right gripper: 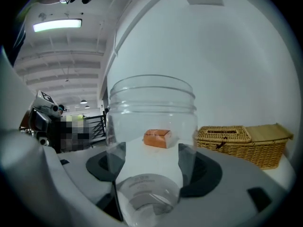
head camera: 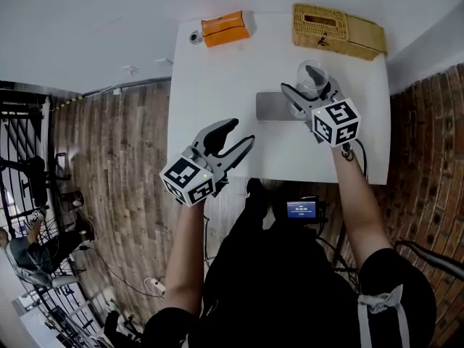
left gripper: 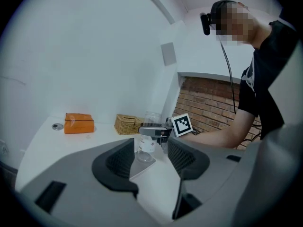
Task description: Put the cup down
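Note:
A clear cup (head camera: 313, 77) stands upright between the jaws of my right gripper (head camera: 312, 91), which is shut on its lower body. In the right gripper view the cup (right gripper: 150, 141) fills the middle, and both pads (right gripper: 105, 167) press on its sides. It is over the right end of a grey mat (head camera: 270, 107) on the white table (head camera: 217, 85). The left gripper view shows the cup's base (left gripper: 144, 156) low at the mat (left gripper: 142, 168); I cannot tell whether it touches. My left gripper (head camera: 241, 133) is open and empty near the table's front left.
An orange pouch (head camera: 225, 28) and a small round object (head camera: 194, 37) lie at the table's back left. A wicker box (head camera: 338, 29) sits at the back right. The table ends close behind my left gripper, with a wooden floor below.

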Demonstrator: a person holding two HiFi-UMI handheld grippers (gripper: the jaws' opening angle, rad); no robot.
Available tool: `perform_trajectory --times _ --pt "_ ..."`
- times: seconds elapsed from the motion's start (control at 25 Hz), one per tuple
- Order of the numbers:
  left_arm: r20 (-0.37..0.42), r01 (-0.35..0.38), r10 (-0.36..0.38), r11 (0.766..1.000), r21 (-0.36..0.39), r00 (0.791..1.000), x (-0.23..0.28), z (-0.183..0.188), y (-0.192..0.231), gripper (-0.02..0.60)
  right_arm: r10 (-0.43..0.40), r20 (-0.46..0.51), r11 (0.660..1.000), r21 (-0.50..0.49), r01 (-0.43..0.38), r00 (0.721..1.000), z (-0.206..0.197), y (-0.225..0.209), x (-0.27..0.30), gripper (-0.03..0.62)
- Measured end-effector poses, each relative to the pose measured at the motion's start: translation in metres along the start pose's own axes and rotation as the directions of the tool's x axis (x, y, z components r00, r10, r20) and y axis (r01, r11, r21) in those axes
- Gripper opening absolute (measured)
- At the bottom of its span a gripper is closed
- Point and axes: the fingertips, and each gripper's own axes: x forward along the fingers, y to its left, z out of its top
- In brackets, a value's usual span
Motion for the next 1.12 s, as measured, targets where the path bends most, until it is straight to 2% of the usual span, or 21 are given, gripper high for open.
perform_trajectory --times 0.28,0.52,1.12 --pt "-0.014 -0.011 0.011 1.000 -0.013 1.000 0.001 -0.004 0.002 0.229 0.000 0.088 0.998 -0.057 0.005 0.996 -0.003 0.008 -0.003 0.353" --pt "-0.027 -0.009 0.009 1.000 -0.013 1.000 0.001 -0.007 -0.001 0.229 0.026 0.116 0.981 -0.194 -0.003 0.993 -0.007 0.029 -0.007 0.353" --pt "0.005 -0.002 0.002 1.000 -0.015 1.000 -0.007 -0.006 -0.010 0.229 0.029 0.131 0.977 -0.212 -0.001 0.991 -0.008 0.033 -0.013 0.354"
